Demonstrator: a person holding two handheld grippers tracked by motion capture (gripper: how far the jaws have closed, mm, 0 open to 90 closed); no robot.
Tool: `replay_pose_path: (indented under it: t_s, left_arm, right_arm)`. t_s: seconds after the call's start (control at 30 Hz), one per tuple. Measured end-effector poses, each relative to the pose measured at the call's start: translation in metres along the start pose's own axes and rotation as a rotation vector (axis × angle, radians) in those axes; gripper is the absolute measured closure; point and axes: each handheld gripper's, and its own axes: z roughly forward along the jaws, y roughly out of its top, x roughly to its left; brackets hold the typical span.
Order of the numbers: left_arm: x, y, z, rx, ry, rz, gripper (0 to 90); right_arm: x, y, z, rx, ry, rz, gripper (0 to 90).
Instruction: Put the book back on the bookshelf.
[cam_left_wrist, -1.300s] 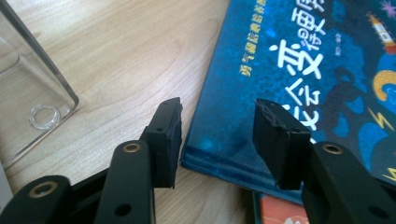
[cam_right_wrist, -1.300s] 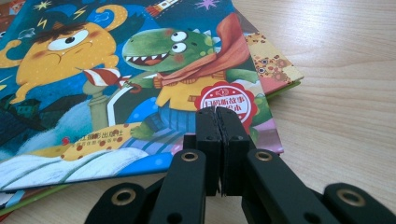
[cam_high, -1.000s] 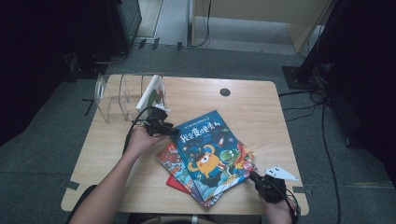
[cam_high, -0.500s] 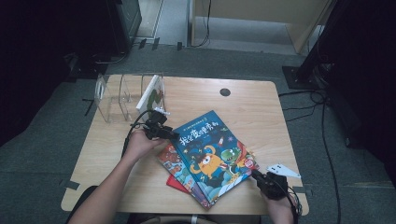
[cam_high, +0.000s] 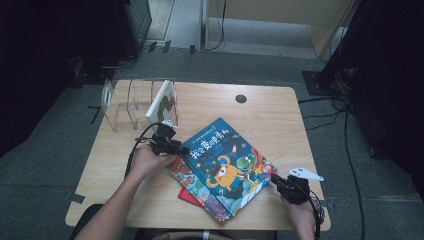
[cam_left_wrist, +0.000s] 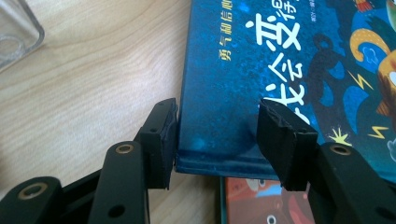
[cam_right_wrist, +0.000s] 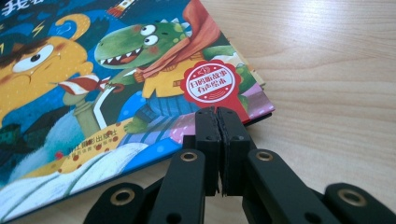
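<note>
the wooden table (cam_high: 280, 112) carries everything. on its near middle lies a stack of picture books, the blue book (cam_high: 225, 162) on top, turned at an angle, with a red-edged book (cam_high: 189, 196) peeking out beneath it. at the far left corner stands a clear rack (cam_high: 122, 102) with 1 thin book (cam_high: 162, 102) upright in it. the left gripper (cam_left_wrist: 217, 135) sits at the blue book's left corner, jaws spread, 1 pad against the cover's side edge and the other over the cover. the right gripper (cam_right_wrist: 218, 116) has its jaws pressed together, with nothing between them, tips at the blue book's right corner.
</note>
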Motion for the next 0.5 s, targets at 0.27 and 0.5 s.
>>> replay_pose_path:
  t_s: [0.27, 0.5]
  left_arm:
    - [-0.002, -0.006, -0.004, 0.006, -0.011, -0.022, 48.9]
    - [-0.005, -0.014, -0.009, -0.011, -0.025, -0.039, 48.9]
  right_arm:
    - [-0.011, 0.009, 0.009, -0.003, 0.039, -0.007, 87.1]
    - [-0.018, 0.019, 0.020, -0.010, 0.051, -0.025, 88.0]
